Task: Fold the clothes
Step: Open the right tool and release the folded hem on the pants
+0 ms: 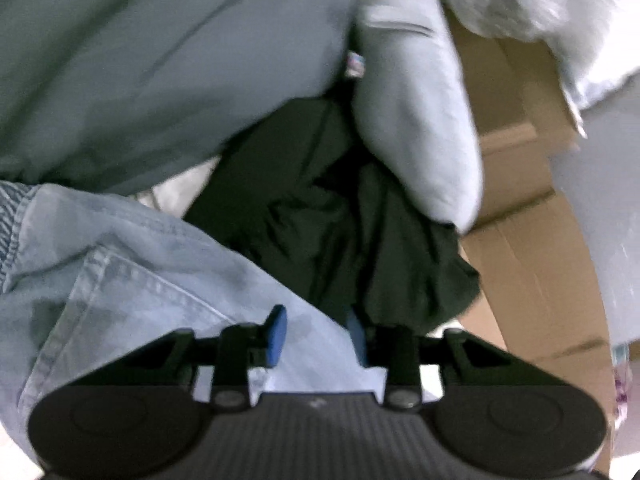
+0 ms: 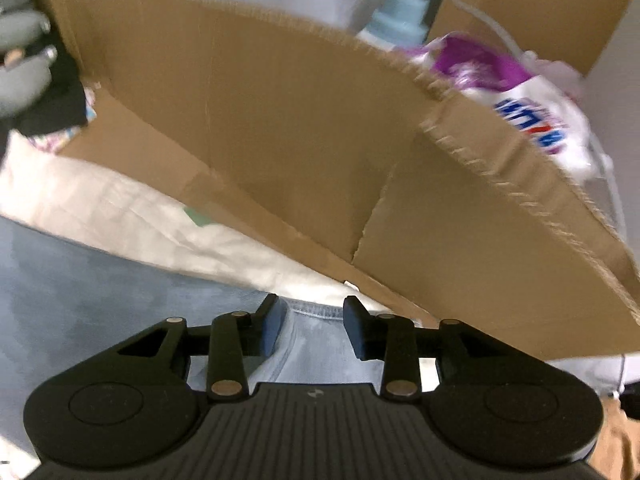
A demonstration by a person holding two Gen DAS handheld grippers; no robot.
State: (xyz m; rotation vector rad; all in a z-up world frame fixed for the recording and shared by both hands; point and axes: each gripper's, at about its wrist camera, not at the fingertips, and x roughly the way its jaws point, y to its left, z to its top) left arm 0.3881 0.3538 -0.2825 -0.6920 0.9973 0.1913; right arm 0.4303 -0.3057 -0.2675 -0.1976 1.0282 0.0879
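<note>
The left gripper (image 1: 316,334) has its jaws parted with light-blue denim jeans (image 1: 132,280) lying between them. The left blue pad (image 1: 277,330) shows clear against the fabric, while the right pad is half covered by the denim and a black garment (image 1: 328,220), so I cannot tell whether the jaws are pressing the cloth or only straddling it. The jeans spread out from the jaws to the lower left, a stitched seam running across them. Beyond them the black garment lies crumpled, with a grey-green garment (image 1: 160,60) above and a pale grey sleeve-like piece (image 1: 416,120) hanging over it. A cardboard box (image 1: 520,220) stands to the right.

In the right wrist view, the right gripper (image 2: 310,330) is moderately open, its fingers (image 2: 356,328) apart on either side of a hemmed edge of the jeans (image 2: 316,344); nothing is clamped. A cream cloth (image 2: 140,216) lies just past the denim, against the box's tall wall (image 2: 280,120). Behind the box sit a white and purple package (image 2: 532,112) and a pale blue bottle (image 2: 400,16).
</note>
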